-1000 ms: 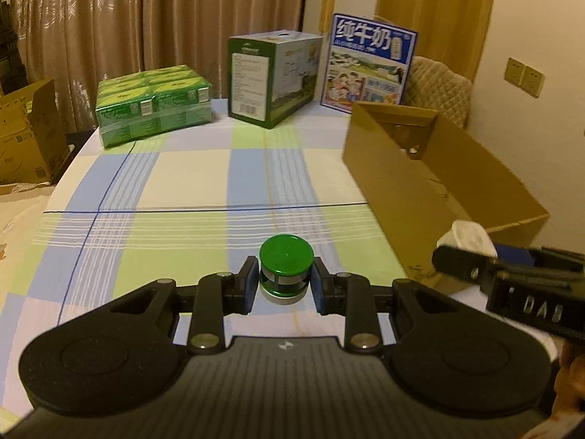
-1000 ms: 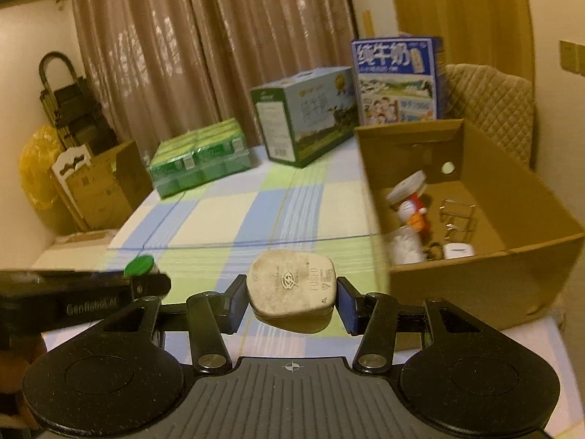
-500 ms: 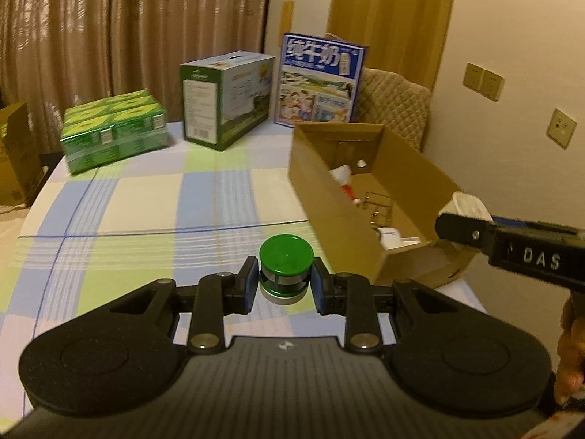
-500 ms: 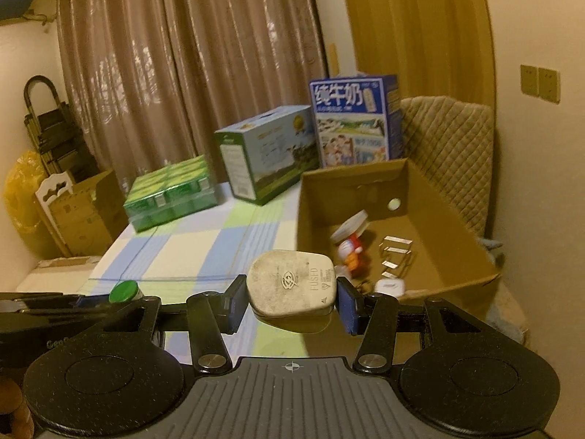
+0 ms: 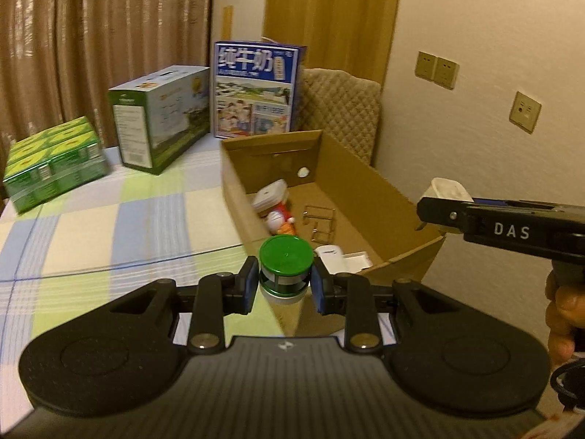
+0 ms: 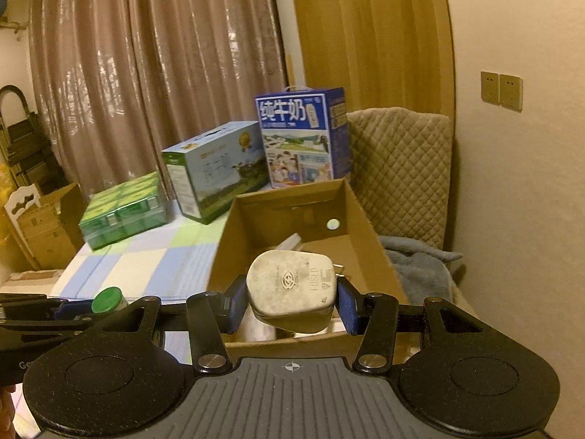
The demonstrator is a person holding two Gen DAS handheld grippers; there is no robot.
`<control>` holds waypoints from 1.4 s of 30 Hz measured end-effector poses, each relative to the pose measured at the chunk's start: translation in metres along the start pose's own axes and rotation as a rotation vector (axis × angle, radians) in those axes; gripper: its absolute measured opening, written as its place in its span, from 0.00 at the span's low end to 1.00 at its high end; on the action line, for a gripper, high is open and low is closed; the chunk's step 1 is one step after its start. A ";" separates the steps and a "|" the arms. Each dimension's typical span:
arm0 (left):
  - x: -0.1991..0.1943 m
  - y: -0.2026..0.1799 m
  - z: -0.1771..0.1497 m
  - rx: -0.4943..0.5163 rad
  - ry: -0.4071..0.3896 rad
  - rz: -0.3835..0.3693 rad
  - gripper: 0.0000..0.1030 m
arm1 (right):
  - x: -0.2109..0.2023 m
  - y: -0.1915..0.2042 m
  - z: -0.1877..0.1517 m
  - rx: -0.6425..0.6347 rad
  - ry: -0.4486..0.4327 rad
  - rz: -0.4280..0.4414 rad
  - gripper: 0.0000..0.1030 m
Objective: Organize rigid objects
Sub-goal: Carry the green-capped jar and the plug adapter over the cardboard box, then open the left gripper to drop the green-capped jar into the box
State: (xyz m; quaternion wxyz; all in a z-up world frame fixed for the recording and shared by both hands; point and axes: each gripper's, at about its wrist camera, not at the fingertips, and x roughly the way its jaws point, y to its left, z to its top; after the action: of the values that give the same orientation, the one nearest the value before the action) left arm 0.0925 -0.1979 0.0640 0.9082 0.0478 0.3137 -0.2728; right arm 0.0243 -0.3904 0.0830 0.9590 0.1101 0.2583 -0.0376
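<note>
My left gripper [image 5: 284, 285] is shut on a small green-lidded jar [image 5: 286, 260] and holds it in the air above the near left corner of the open cardboard box [image 5: 380, 179]. My right gripper [image 6: 290, 301] is shut on a white fused plug [image 6: 290, 291] and holds it over the near end of the box [image 6: 360, 216]. The plug also shows in the left wrist view [image 5: 446, 189], above the box's right wall. The jar shows in the right wrist view [image 6: 106, 300], at the left. A Doraemon toy [image 5: 279, 219], metal clips [image 5: 321, 219] and white items [image 5: 342, 258] lie inside the box.
The box stands on a checked tablecloth [image 5: 109, 219]. At the back stand a green drink pack [image 5: 55, 162], a green-white carton [image 5: 161, 124] and a blue milk carton [image 5: 256, 87]. A quilted chair [image 6: 402, 168] is behind the box, and a wall lies to the right.
Both grippers have risen and moved right toward the box with their objects. The jar went from over the cloth to the box's near corner. The plug is now over the box.
</note>
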 end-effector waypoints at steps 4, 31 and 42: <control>0.017 -0.013 0.009 0.021 0.013 -0.019 0.24 | 0.008 -0.014 0.005 0.001 0.006 -0.010 0.46; 0.098 -0.033 0.026 0.092 0.097 -0.034 0.24 | 0.060 -0.051 0.008 0.032 0.067 -0.023 0.46; 0.118 -0.030 0.025 0.086 0.118 -0.034 0.24 | 0.073 -0.057 0.006 0.045 0.086 -0.026 0.46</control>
State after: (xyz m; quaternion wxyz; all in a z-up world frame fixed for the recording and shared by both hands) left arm 0.1678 -0.2850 0.0161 0.8806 0.0975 0.3554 -0.2979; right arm 0.0831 -0.4482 0.0403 0.9438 0.1297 0.2996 -0.0510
